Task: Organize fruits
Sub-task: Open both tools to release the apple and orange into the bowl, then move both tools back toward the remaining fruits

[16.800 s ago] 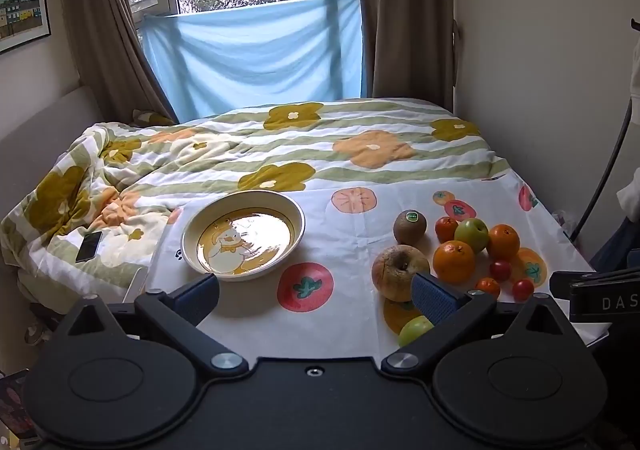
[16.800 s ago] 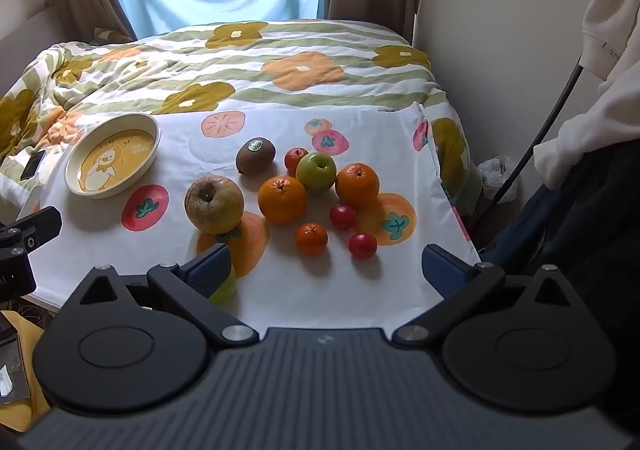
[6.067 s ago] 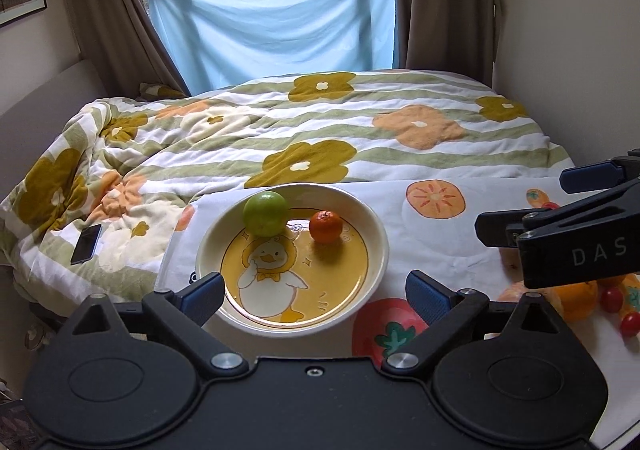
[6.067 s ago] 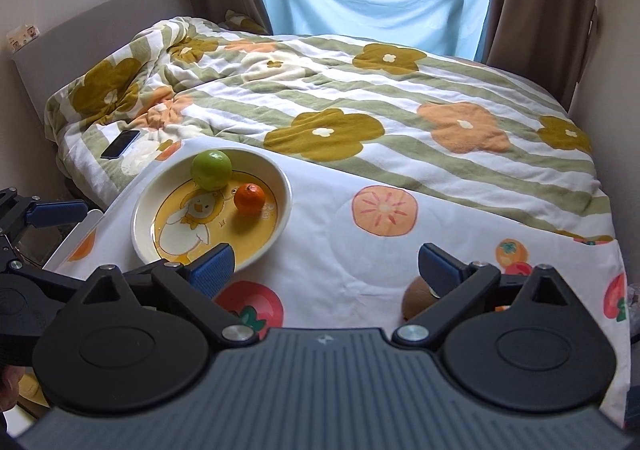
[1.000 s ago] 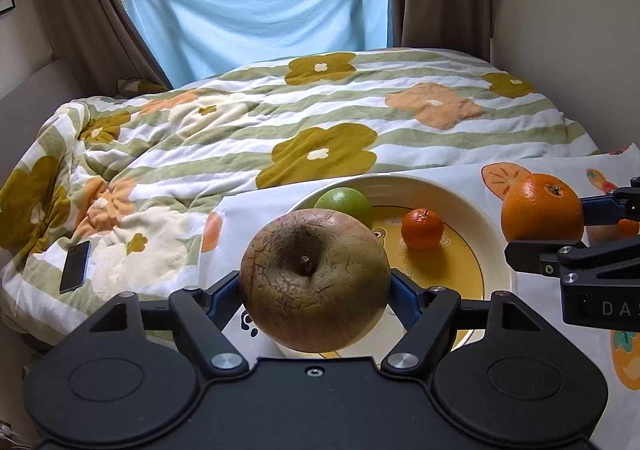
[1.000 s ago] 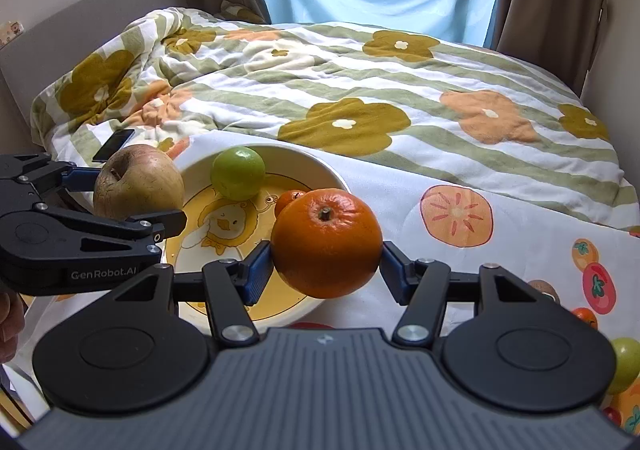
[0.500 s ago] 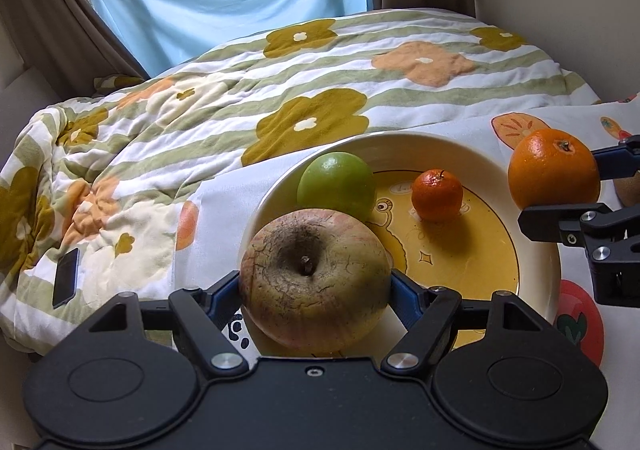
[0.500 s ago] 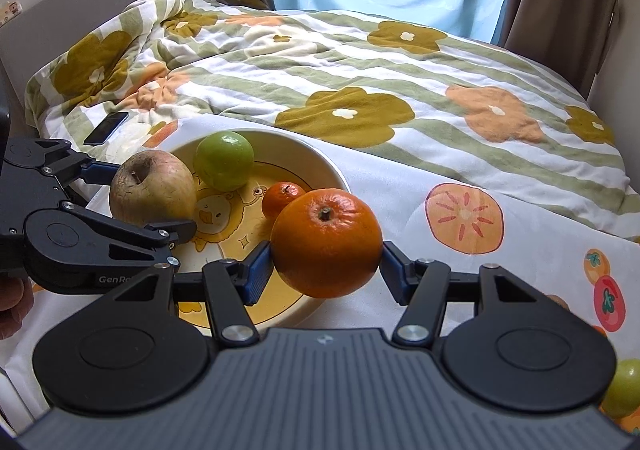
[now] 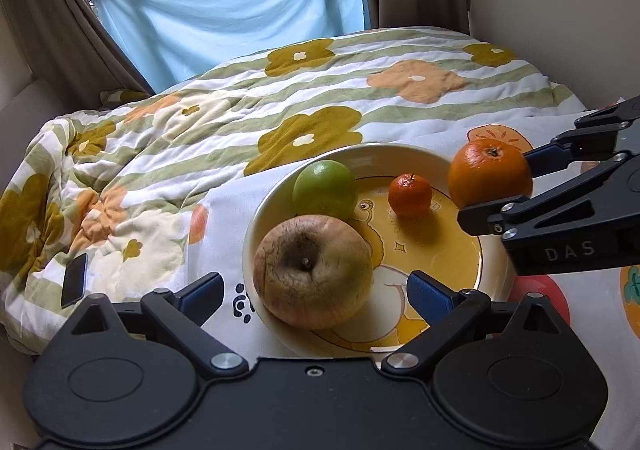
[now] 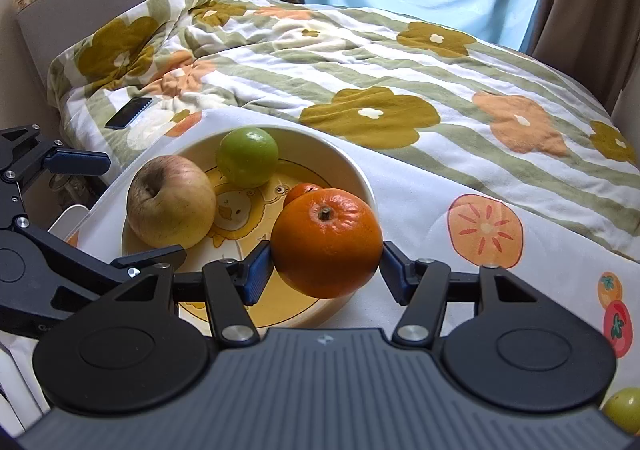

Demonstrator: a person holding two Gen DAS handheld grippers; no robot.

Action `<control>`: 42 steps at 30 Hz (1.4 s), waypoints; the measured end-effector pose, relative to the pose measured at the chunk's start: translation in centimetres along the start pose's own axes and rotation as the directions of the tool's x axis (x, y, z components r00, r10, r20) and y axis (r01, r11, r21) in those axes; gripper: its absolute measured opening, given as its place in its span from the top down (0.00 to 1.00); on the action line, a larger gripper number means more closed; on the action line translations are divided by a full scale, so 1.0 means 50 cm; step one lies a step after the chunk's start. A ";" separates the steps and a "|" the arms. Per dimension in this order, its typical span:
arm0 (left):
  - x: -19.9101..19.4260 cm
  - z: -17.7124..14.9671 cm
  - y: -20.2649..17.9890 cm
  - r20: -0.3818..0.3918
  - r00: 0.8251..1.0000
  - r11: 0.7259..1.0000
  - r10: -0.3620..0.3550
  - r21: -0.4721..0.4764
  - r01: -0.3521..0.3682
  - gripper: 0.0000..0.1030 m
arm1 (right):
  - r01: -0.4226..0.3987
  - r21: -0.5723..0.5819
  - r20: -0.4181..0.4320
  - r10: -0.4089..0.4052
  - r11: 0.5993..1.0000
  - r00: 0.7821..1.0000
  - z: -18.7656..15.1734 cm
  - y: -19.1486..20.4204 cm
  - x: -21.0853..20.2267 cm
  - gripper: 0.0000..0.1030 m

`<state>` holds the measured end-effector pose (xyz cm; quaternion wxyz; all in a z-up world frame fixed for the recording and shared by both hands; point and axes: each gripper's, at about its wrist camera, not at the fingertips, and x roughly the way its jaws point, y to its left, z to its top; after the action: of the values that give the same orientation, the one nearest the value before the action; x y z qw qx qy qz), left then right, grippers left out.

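A cream bowl [image 9: 260, 218] with a yellow duck picture sits on the fruit-print cloth; it also shows in the right wrist view [image 10: 356, 174]. In it lie a green apple [image 9: 325, 189], a small mandarin [image 9: 410, 195] and a large wrinkled brown apple [image 9: 313, 271]. My left gripper [image 9: 314, 292] is open, its pads apart from the brown apple [image 10: 171, 207], which rests in the bowl. My right gripper [image 10: 326, 270] is shut on a big orange [image 10: 326, 242] and holds it over the bowl's right rim; the orange [image 9: 490, 173] also shows in the left wrist view.
A flowered quilt [image 9: 320, 98] covers the bed behind the bowl. A dark phone [image 9: 74, 285] lies on the quilt at the left. A green fruit [image 10: 622, 408] lies on the cloth [image 10: 440, 274] at the right wrist view's lower right. Curtains and a wall stand behind.
My left gripper has opened and let go of the brown apple, which now rests in the bowl. My right gripper has moved the orange closer over the bowl's rim.
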<state>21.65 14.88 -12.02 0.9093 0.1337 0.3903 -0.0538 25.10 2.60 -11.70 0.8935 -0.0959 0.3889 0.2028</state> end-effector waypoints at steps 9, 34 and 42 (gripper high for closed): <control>-0.013 -0.039 -0.008 -0.018 1.000 0.999 0.018 -0.032 -0.018 0.03 | -0.066 -0.074 -0.030 0.064 0.995 0.997 -0.003 0.028 0.045 0.29; -0.069 -0.043 -0.004 0.013 0.999 0.993 0.049 -0.111 -0.047 0.03 | 0.005 0.013 0.050 -0.005 1.000 0.999 -0.005 0.024 -0.058 0.00; -0.122 -0.027 -0.018 0.054 0.996 0.990 0.073 -0.123 -0.066 0.01 | 0.066 0.087 0.111 -0.076 0.994 0.991 -0.017 0.009 -0.136 0.00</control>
<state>16.34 14.35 -8.69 0.9281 0.0904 0.3611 -0.0022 20.17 0.75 -7.27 0.9241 -0.0607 0.3418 0.1596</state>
